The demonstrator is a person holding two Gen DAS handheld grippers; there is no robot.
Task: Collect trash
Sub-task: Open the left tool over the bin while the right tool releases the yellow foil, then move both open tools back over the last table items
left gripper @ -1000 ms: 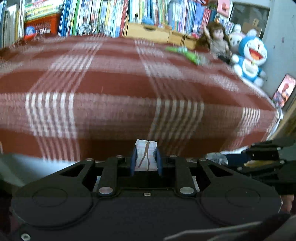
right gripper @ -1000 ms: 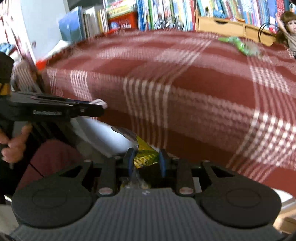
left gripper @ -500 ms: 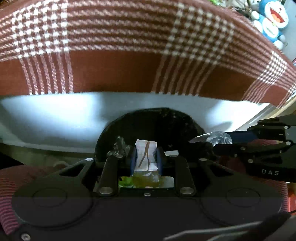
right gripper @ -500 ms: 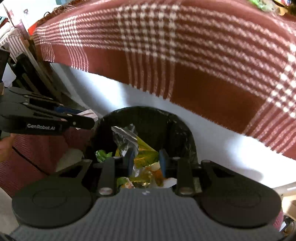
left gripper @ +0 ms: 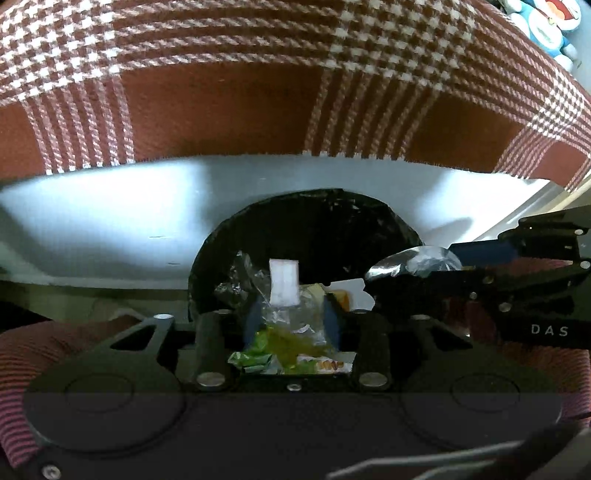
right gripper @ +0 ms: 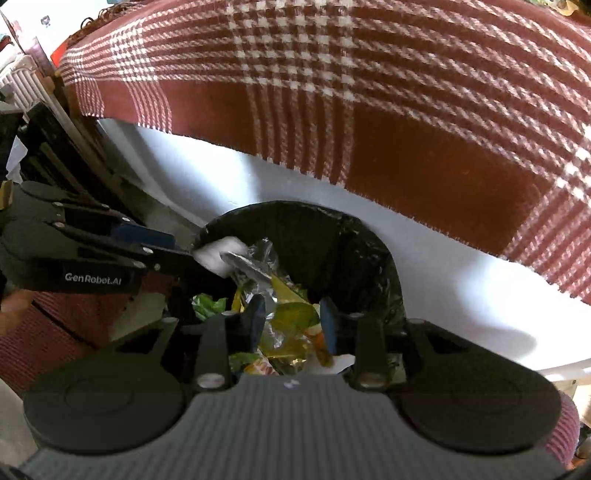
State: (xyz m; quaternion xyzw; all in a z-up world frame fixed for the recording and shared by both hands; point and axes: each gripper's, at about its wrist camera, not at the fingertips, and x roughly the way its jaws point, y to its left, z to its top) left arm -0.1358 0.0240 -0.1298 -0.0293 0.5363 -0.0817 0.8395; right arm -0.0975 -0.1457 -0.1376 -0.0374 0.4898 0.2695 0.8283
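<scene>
Black liner marks the trash bin [left gripper: 314, 229] directly below both tongs. Left tongs [left gripper: 291, 319] gape, the white scrap [left gripper: 283, 282] loose just beyond them; right tongs [right gripper: 291, 319] also stand apart, the crinkled wrapper [right gripper: 258, 266] dropping free.

A red-brown and white plaid woven cloth [left gripper: 229, 92] is draped over the edge of a white desk [left gripper: 110, 206]. Blue and white plush toys [left gripper: 546, 22] are glimpsed beyond it, at the upper right.
</scene>
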